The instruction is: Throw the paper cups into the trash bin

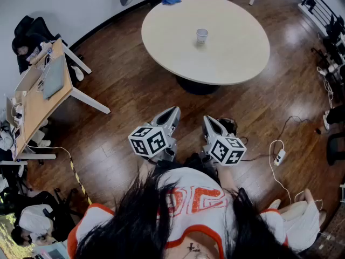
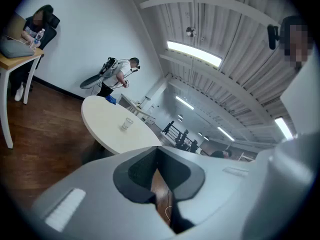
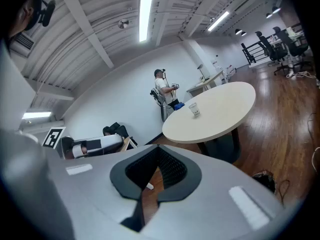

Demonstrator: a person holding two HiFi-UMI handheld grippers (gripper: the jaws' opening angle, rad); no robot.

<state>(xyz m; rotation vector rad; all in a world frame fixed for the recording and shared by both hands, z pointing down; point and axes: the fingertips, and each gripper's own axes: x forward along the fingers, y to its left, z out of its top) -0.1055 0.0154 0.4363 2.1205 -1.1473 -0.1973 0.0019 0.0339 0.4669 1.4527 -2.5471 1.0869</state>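
With left gripper (image 1: 172, 114) and right gripper (image 1: 209, 123) both clenched empty, I should approach the table (image 1: 237, 55) at 12 o'clock and open 1 around the cup (image 1: 201, 35).

Floor (image 1: 124, 90): dark brown wood planks, glossy, catching reflections of the lights. Wall (image 1: 70, 4): white, with a black skirting along its foot. A round cream surface (image 1: 232, 53) stood mid-room on a dark central pedestal (image 1: 197, 85). A light-wood desk (image 1: 38, 99) with white legs stood near the wall at left. Black railing (image 1: 318, 1) at far right, with black office chairs (image 3: 280, 39) close to it. A white power strip (image 1: 279, 156) and its cable lay on the floor. Ceiling (image 3: 100, 29): white, ribbed, crossed by beams. Long strip lights (image 3: 146, 9) were lit.
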